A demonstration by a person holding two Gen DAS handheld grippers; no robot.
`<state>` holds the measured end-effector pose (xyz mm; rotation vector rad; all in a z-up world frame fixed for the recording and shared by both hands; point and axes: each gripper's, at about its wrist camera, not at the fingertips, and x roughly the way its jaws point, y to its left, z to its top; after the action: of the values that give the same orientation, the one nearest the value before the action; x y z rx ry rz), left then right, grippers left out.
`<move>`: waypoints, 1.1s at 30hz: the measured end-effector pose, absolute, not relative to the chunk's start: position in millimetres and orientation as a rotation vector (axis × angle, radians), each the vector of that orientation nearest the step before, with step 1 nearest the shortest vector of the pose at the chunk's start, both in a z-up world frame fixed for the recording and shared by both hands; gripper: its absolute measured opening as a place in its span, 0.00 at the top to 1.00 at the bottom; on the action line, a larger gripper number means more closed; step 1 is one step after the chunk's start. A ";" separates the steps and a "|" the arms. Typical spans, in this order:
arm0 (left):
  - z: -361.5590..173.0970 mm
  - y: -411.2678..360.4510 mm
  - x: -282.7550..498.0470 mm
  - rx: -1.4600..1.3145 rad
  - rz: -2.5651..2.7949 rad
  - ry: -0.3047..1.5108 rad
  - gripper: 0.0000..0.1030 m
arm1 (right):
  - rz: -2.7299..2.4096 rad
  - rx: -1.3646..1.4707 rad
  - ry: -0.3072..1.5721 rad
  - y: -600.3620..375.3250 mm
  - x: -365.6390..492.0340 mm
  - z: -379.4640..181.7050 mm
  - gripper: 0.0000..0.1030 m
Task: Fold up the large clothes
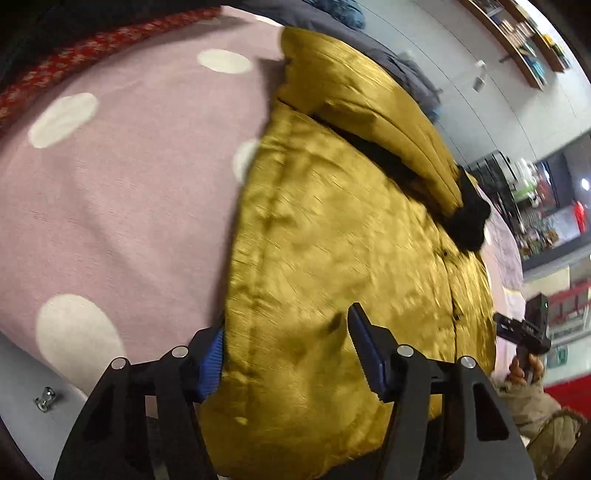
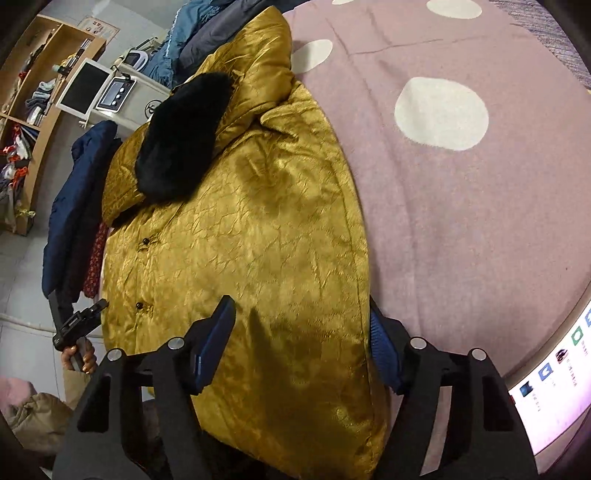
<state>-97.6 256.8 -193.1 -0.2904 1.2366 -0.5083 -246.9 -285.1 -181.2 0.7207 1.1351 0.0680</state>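
Observation:
A shiny gold padded coat (image 1: 332, 236) with a black fur collar (image 1: 471, 221) lies on a pink bedspread with white dots (image 1: 122, 192). Its sleeves are folded over the body. My left gripper (image 1: 286, 347) is open, its fingers astride the coat's near hem edge, one blue pad (image 1: 212, 363) outside the edge and one on top. In the right wrist view the coat (image 2: 251, 236) and collar (image 2: 181, 140) show too. My right gripper (image 2: 301, 339) is open, astride the opposite side edge of the coat near the hem. Neither pair of jaws pinches the fabric.
A dark blue garment (image 2: 77, 206) and a red patterned cloth (image 2: 94, 258) lie beside the coat at the bed's edge. More blue clothes (image 2: 192, 33) are piled at the far end. Wooden shelves (image 2: 33, 110) stand beyond. The pink spread (image 2: 461, 206) stretches beside the coat.

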 end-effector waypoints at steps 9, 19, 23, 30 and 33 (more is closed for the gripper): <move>-192.6 266.3 -120.3 -0.364 -0.591 1.233 0.47 | 0.199 0.755 1.223 -270.5 -284.9 -187.9 0.47; -202.3 251.4 -137.1 -0.388 -0.656 1.267 0.52 | 0.234 0.789 1.240 -258.3 -287.6 -197.0 0.47; -197.2 244.1 -139.9 -0.387 -0.666 1.251 0.79 | 0.210 0.758 1.239 -256.1 -287.5 -196.5 0.70; -158.9 246.9 -155.9 -0.445 -0.776 1.130 0.90 | 0.303 0.819 1.170 -253.9 -299.8 -178.1 0.86; -120.4 264.2 -171.9 -0.508 -0.896 0.963 0.90 | 0.380 0.869 1.082 -263.7 -315.1 -148.0 0.88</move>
<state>-171.9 264.2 -120.4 -0.5081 0.9625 -0.8957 -315.1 -263.7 -148.0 0.8690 1.0816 0.3804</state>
